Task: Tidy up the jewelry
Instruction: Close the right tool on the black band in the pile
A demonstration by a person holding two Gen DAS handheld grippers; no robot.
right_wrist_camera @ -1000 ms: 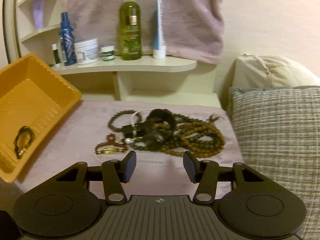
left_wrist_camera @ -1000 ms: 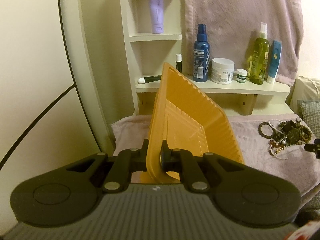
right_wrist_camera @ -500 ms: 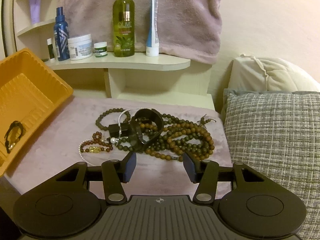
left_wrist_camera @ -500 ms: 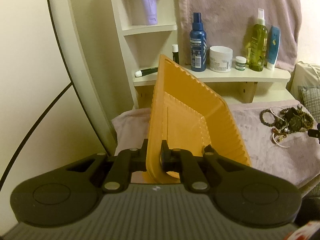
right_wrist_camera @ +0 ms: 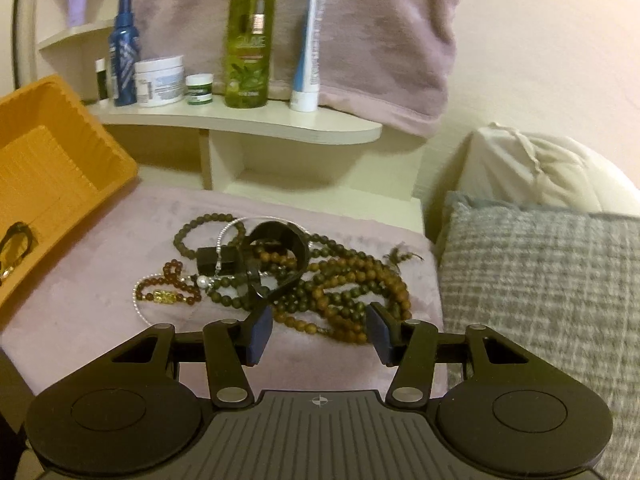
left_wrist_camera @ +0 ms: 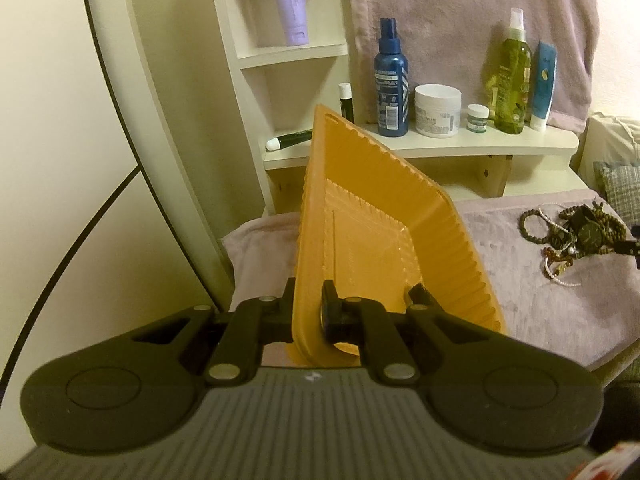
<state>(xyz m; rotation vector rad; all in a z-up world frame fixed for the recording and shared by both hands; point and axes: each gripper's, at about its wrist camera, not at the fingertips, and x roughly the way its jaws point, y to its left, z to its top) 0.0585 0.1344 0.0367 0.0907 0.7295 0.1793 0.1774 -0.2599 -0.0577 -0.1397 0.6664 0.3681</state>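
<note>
- Pinching the near wall of the orange tray [left_wrist_camera: 372, 240], the left gripper [left_wrist_camera: 308, 312] has its fingers pressed together on the plastic and holds the tray tipped up on the pink blanket [left_wrist_camera: 532, 288].
- Spread and empty, the right gripper [right_wrist_camera: 318, 334] hangs low over the near edge of the jewelry pile [right_wrist_camera: 288, 276], its blue pads [right_wrist_camera: 258, 334] just short of the brown bead strands.
- Compared with a second ago, the pile sits closer under the right gripper and larger in its view, which suggests the approach for the next pick is nearly finished.
- One dark bracelet [right_wrist_camera: 16, 240] already lies inside the tray, to the left of the pile; the tangle of beads, a black watch strap and a red bead string with a gold charm remain on the blanket, so most of the sorting seems left to do.
- Behind, a cream shelf [right_wrist_camera: 248, 124] carries a green bottle [right_wrist_camera: 250, 44], a blue spray bottle, a white jar and a tube; a grey checked pillow [right_wrist_camera: 540, 280] lies to the right.
</note>
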